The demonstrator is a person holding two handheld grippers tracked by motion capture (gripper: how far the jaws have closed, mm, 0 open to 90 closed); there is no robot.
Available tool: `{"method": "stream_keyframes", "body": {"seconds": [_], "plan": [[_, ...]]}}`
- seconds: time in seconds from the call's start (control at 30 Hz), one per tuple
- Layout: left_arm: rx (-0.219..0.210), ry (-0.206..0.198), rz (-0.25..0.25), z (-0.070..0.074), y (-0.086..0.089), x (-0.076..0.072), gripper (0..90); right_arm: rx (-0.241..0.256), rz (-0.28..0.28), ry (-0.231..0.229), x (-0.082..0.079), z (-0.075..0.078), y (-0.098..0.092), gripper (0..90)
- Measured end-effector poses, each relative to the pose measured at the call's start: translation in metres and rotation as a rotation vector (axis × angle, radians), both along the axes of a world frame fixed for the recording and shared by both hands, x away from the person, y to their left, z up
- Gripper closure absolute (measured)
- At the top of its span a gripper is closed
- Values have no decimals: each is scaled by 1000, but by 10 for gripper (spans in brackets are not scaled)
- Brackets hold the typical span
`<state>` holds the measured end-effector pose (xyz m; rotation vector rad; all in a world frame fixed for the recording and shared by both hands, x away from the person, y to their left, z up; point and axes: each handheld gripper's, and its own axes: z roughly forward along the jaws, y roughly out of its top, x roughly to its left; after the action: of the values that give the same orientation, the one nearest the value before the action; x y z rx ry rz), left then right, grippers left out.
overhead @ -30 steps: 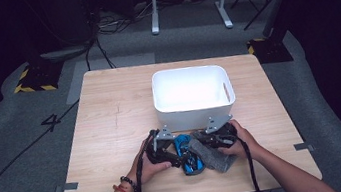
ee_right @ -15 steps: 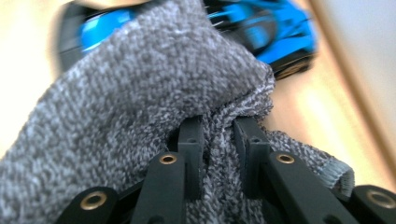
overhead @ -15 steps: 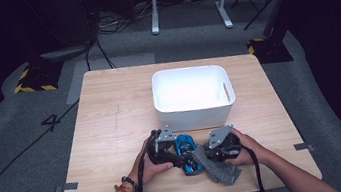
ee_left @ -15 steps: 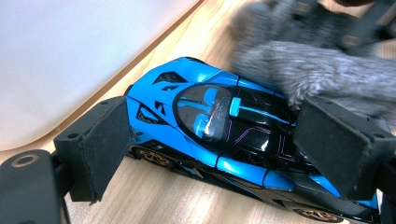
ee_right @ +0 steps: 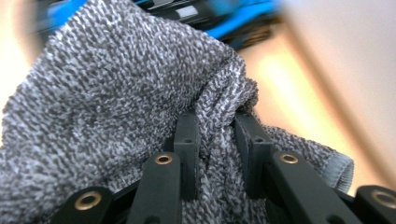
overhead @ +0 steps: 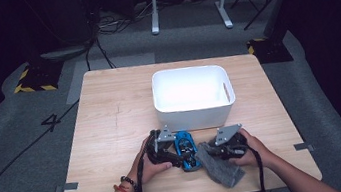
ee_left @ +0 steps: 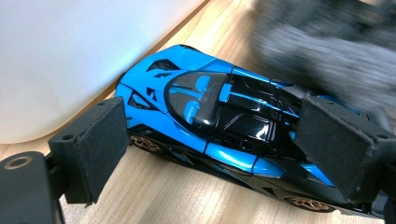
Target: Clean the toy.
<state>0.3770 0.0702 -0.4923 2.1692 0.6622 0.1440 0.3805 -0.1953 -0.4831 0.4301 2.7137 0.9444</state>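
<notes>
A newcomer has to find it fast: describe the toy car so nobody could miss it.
Start at the white bin in the middle of the wooden table. Just in front of its near wall lies the toy car, between the open jaws of the left gripper. It is glossy blue and black with bronze wheels, unlike the soft grey knitted cloth touching it, pinched by the right gripper.

Passage ahead is blocked by the white bin (overhead: 193, 107); open surface (overhead: 110, 114) is left on its left side.
</notes>
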Motion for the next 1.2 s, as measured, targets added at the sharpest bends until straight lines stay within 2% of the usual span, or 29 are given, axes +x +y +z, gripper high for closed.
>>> {"method": "stream_keyframes", "body": {"seconds": [0.13,0.2,0.27,0.4,0.47,0.53,0.7,0.83,0.97,1.2], "plan": [[0,-2,-2,0,0,0,99,14,-75,-27,20,-1,12,728],[2,-4,-4,0,0,0,99,6,-90,-49,27,-2,20,722],[2,-6,-5,0,0,0,99,13,-102,-45,31,-3,27,721],[5,-15,-8,0,0,-1,100,8,-58,-40,29,-3,34,744],[3,-16,-10,0,0,-1,100,15,-17,-19,25,-2,31,749],[1,-17,-9,0,0,-1,99,20,24,9,20,-1,28,749],[2,-18,-16,0,0,-3,98,1,116,30,-2,1,20,751],[1,5,-39,-1,-2,-3,68,6,140,48,-19,1,14,753],[3,4,-40,-1,-2,-3,64,-24,173,22,-33,2,12,749],[-8,18,-33,-2,-1,-3,63,-2,215,80,-37,2,0,739]]}}
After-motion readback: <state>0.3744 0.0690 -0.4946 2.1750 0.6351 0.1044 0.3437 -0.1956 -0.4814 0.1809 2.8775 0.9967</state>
